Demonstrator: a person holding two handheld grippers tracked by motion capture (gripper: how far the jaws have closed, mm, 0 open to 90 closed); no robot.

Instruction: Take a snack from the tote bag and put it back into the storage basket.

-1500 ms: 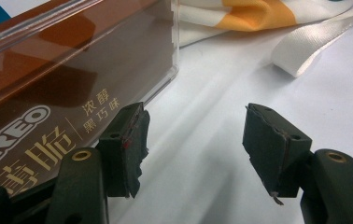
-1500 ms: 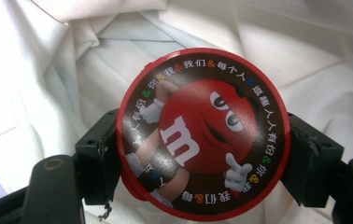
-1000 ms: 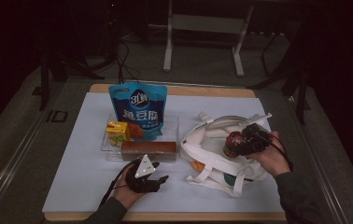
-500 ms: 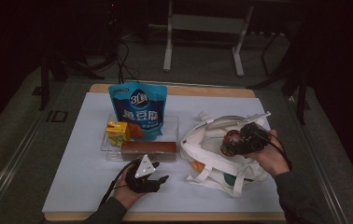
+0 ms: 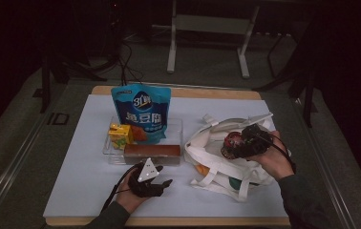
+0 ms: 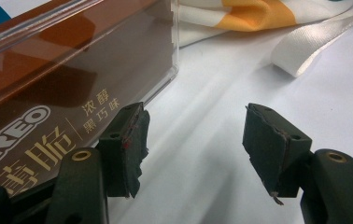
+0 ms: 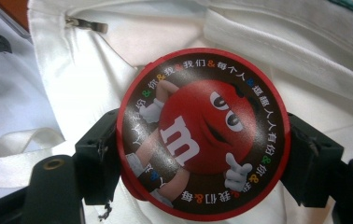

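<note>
My right gripper hovers over the open white tote bag at the right of the table. It is shut on a round red M&M's tin. In the right gripper view the tin faces the camera, clamped at both sides by the gripper, with the bag's white lining behind it. My left gripper rests low on the white table near the front edge. Its jaws stand open with only bare tabletop between them, just right of a brown Oreo box.
A clear tray at mid-table holds a blue snack pouch, a yellow carton and the brown Oreo box. Something orange and something green show through the bag. A bag strap lies ahead of the left gripper.
My right gripper with the tin has shifted slightly left over the bag. The left gripper has stayed where it was.
</note>
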